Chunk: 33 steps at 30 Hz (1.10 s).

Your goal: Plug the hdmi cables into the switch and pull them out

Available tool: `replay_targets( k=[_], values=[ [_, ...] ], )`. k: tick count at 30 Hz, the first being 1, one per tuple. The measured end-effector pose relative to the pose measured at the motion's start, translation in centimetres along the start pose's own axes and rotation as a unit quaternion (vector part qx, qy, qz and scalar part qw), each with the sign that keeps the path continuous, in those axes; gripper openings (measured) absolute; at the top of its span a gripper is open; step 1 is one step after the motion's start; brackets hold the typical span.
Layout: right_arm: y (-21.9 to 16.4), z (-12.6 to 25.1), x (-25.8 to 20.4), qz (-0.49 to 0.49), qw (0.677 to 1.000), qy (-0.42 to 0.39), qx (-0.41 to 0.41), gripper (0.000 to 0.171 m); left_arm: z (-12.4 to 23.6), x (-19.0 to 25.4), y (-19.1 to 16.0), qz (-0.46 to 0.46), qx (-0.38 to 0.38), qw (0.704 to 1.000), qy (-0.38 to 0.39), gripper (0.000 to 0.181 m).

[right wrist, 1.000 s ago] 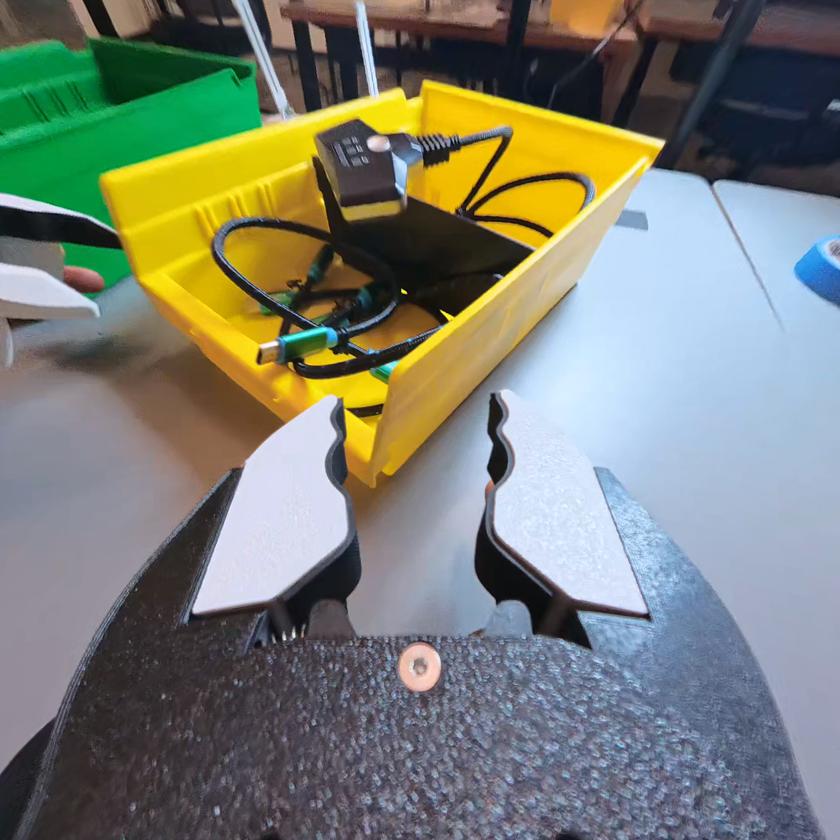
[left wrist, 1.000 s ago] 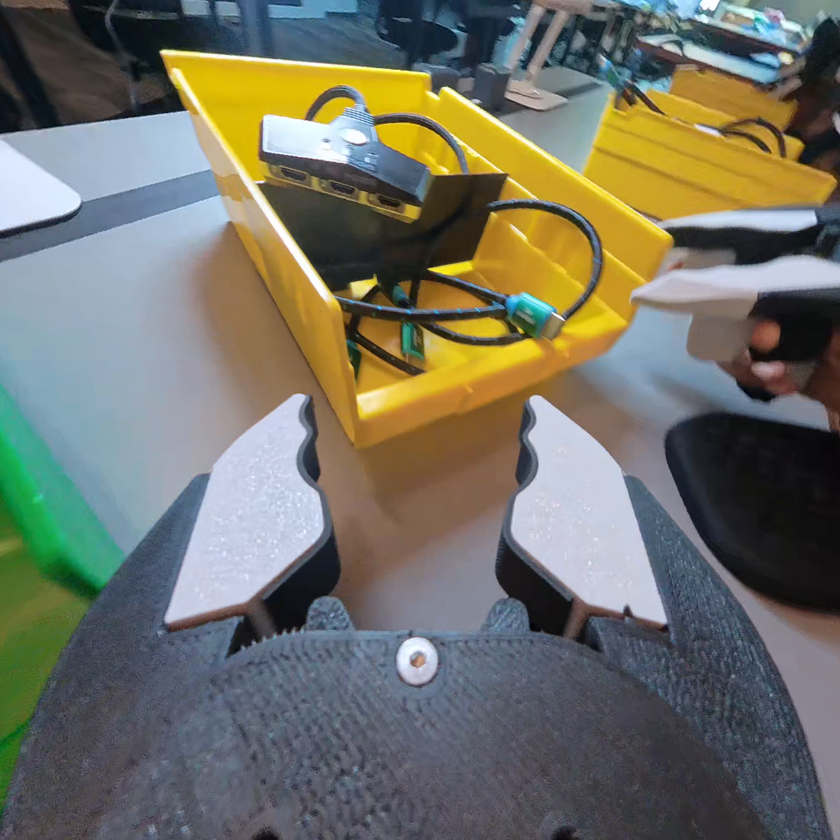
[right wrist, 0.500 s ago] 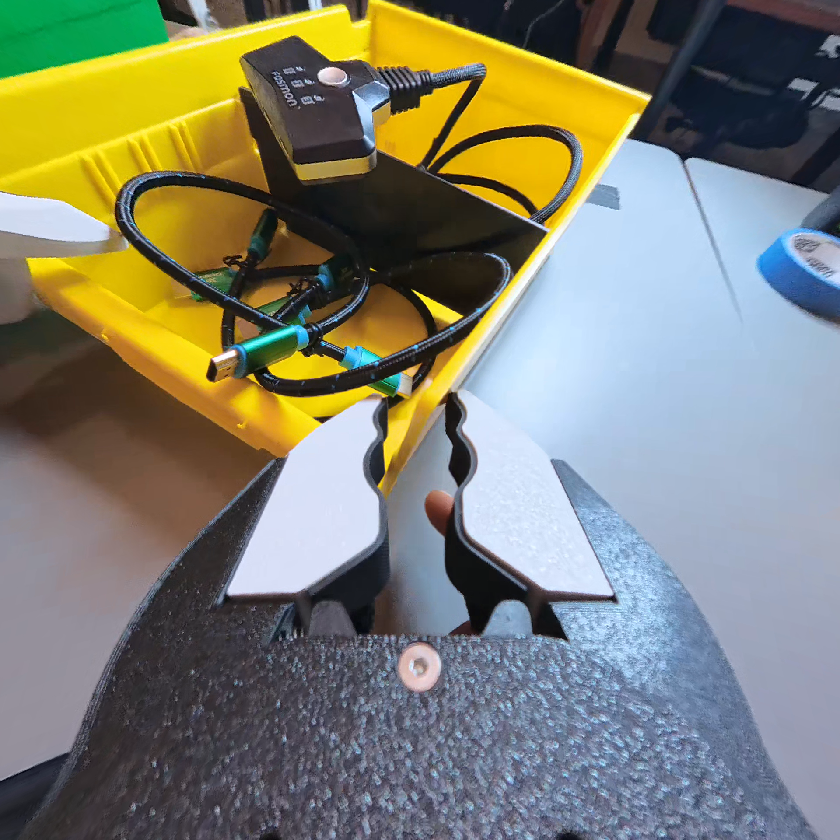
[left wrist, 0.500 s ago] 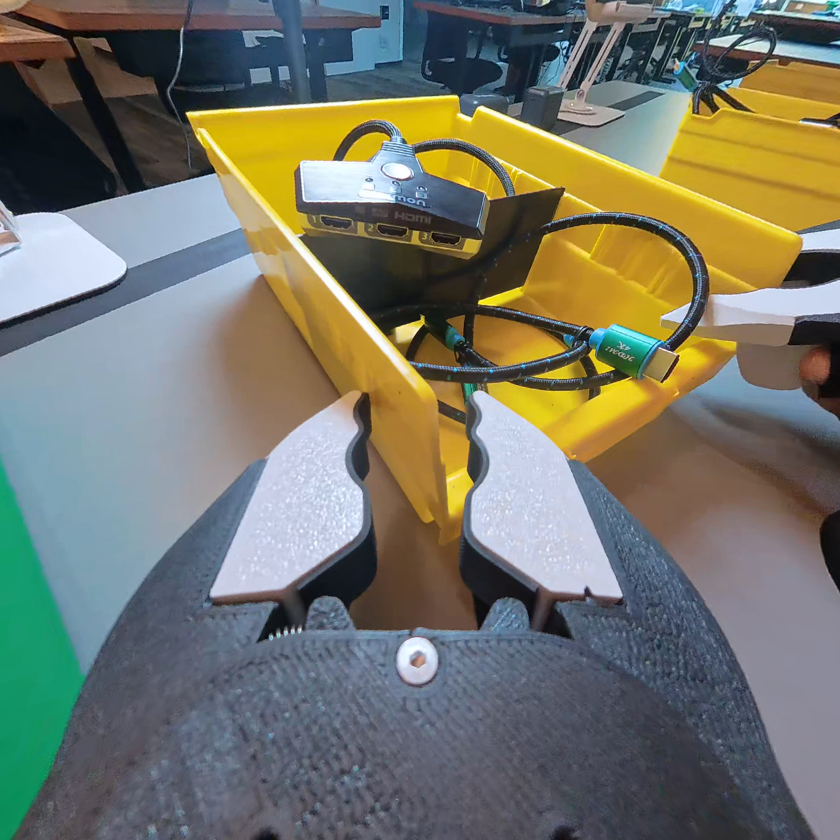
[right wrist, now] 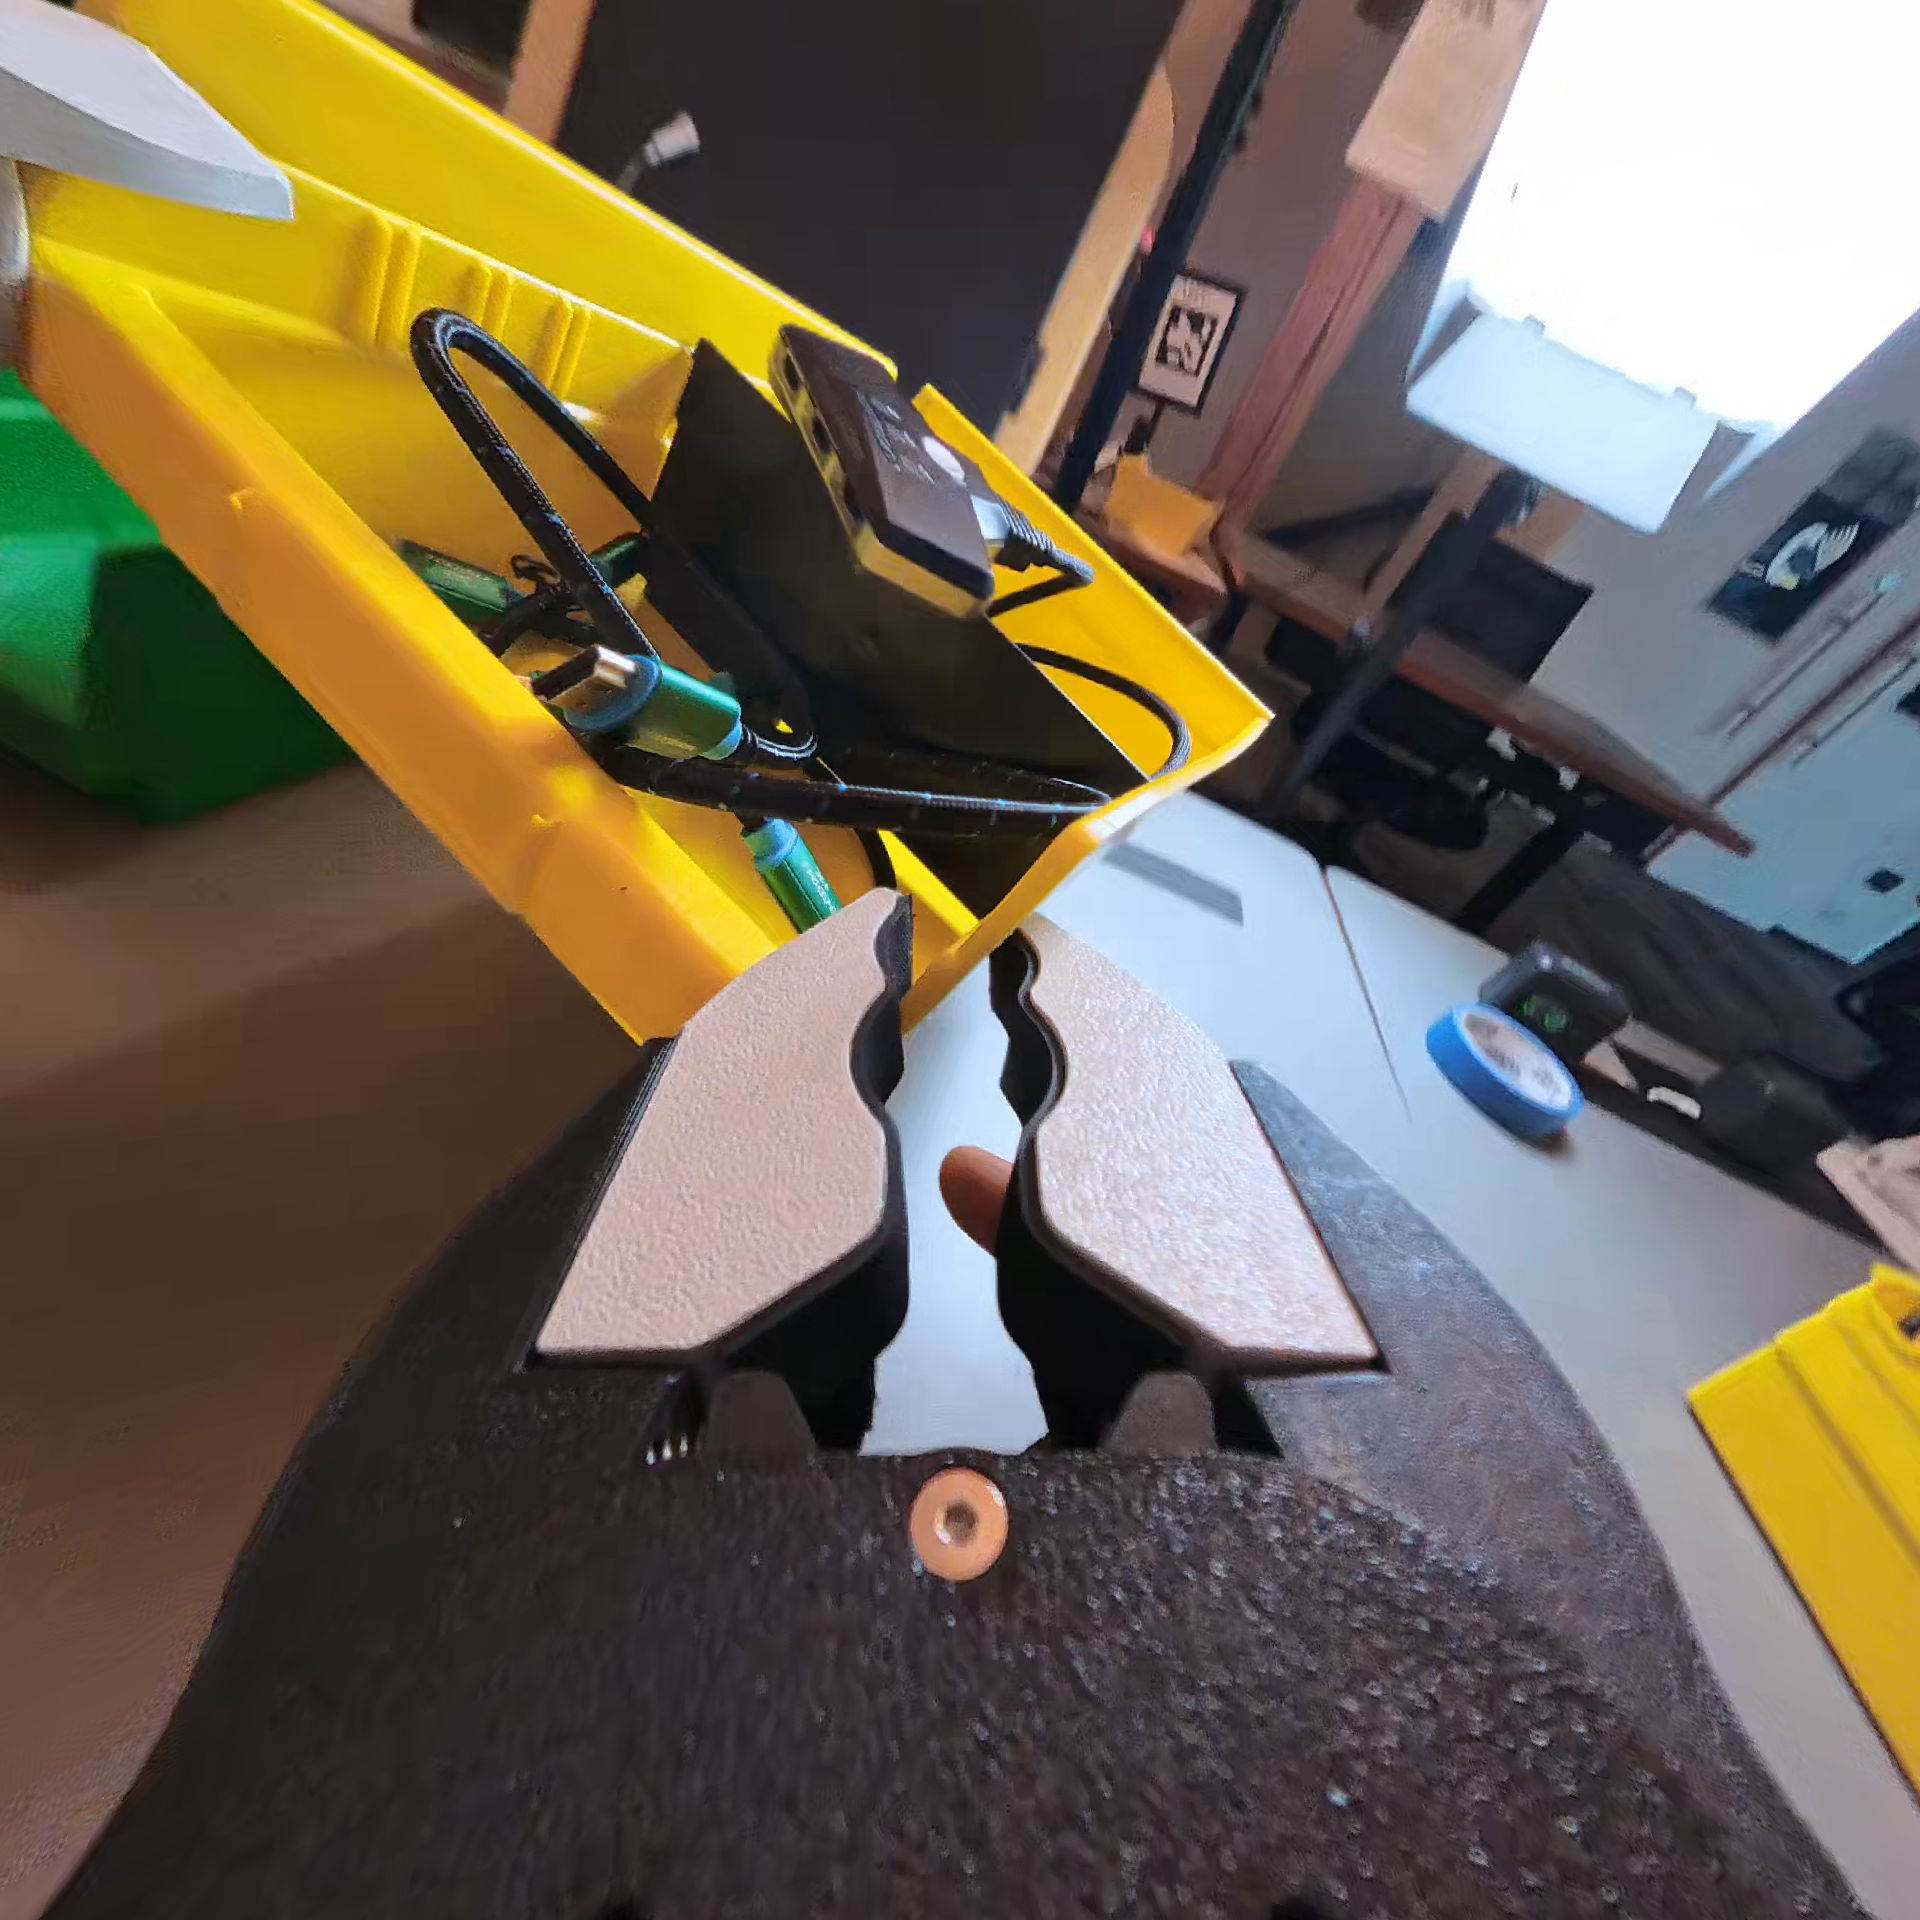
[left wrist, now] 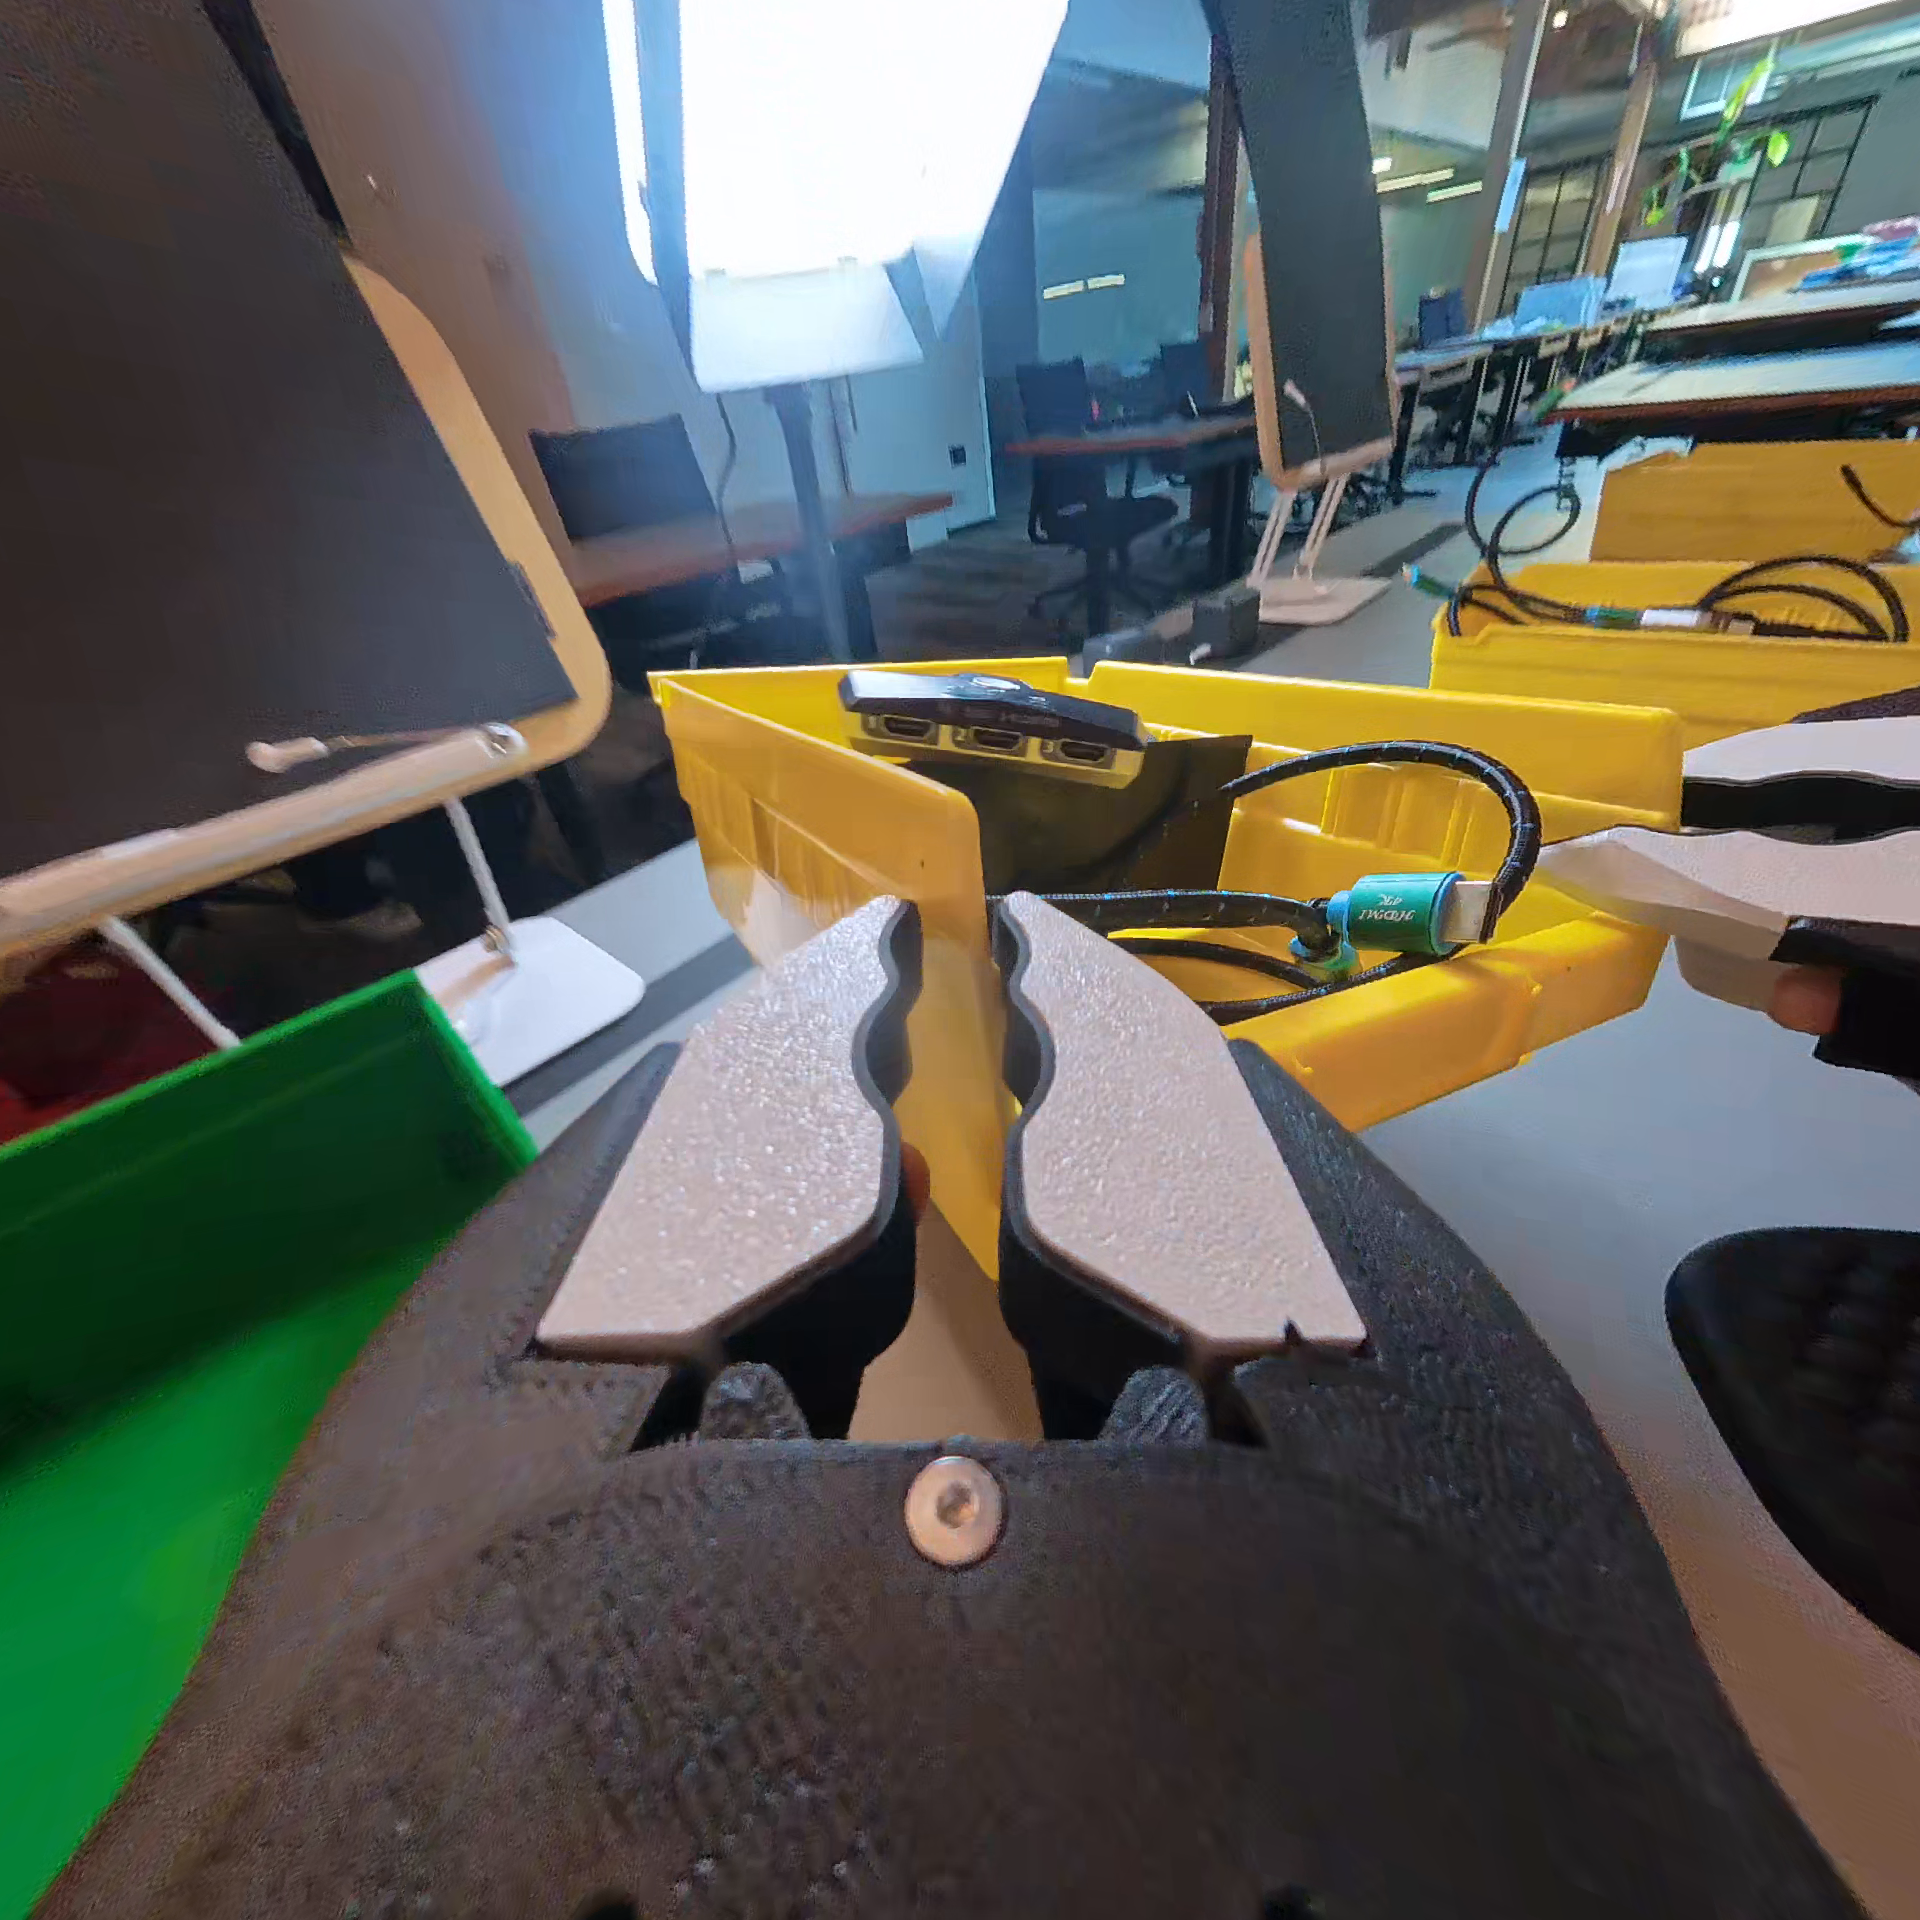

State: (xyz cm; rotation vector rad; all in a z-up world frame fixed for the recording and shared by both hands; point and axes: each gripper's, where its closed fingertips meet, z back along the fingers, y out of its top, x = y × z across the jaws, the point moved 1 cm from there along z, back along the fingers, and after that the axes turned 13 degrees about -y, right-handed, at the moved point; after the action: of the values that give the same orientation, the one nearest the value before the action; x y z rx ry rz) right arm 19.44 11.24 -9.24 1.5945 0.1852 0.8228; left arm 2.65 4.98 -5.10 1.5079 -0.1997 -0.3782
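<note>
Grey surface (left wrist: 1558, 1174) in an open workshop room carries a yellow bin (left wrist: 1455, 997). Inside it the black HDMI switch (left wrist: 992, 722) sits raised on a black panel (right wrist: 831, 644) at the back, three ports facing the left wrist view, none plugged. Braided black cables (left wrist: 1195, 912) loop across the bin floor; one teal-shelled plug (left wrist: 1403, 914) lies free near the front wall. Left hand-held gripper (left wrist: 954, 925) is clenched on the bin's near corner wall, pads pressing both faces. Right hand-held gripper (right wrist: 951, 940) pinches the opposite corner edge, jaws nearly together. Bin appears tilted in the right wrist view. Green bin (left wrist: 208, 1195) just beside; blue tape roll (right wrist: 1503, 1065) farther off.
</note>
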Motion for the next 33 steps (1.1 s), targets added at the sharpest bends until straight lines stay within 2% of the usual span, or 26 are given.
replay_targets(
  k=[4,8,13,16,21,24,28,33],
  values=[
    [6.9,0.3,-2.7,0.023,0.996,0.025,0.082,0.015,6.2,-1.6,4.2,-0.042,0.041,0.998,0.038,0.014],
    [13.5,-0.5,-7.9,0.042,0.985,0.074,0.153,0.014,14.0,-4.3,6.8,-0.066,0.069,0.990,0.105,0.014],
    [20.1,-1.1,-16.8,0.047,0.965,0.151,0.210,0.014,24.6,-7.9,7.3,-0.067,0.089,0.974,0.199,0.014],
    [22.1,-1.4,-23.0,0.041,0.954,0.201,0.217,0.014,30.6,-9.4,6.4,-0.064,0.082,0.963,0.248,0.015],
    [22.5,-0.6,-33.3,0.031,0.937,0.277,0.210,0.014,39.5,-11.1,2.8,-0.055,0.047,0.955,0.289,0.016],
    [20.9,-0.7,-38.2,0.028,0.933,0.306,0.188,0.014,42.9,-11.9,-1.2,-0.033,0.039,0.947,0.317,0.015],
    [17.4,-1.1,-41.7,0.043,0.931,0.332,0.149,0.013,44.2,-12.5,-6.1,0.000,-0.002,0.946,0.325,0.015],
    [14.3,-2.5,-41.8,0.054,0.938,0.319,0.123,0.013,42.4,-13.4,-9.8,0.010,-0.021,0.947,0.321,0.015]
  ],
)
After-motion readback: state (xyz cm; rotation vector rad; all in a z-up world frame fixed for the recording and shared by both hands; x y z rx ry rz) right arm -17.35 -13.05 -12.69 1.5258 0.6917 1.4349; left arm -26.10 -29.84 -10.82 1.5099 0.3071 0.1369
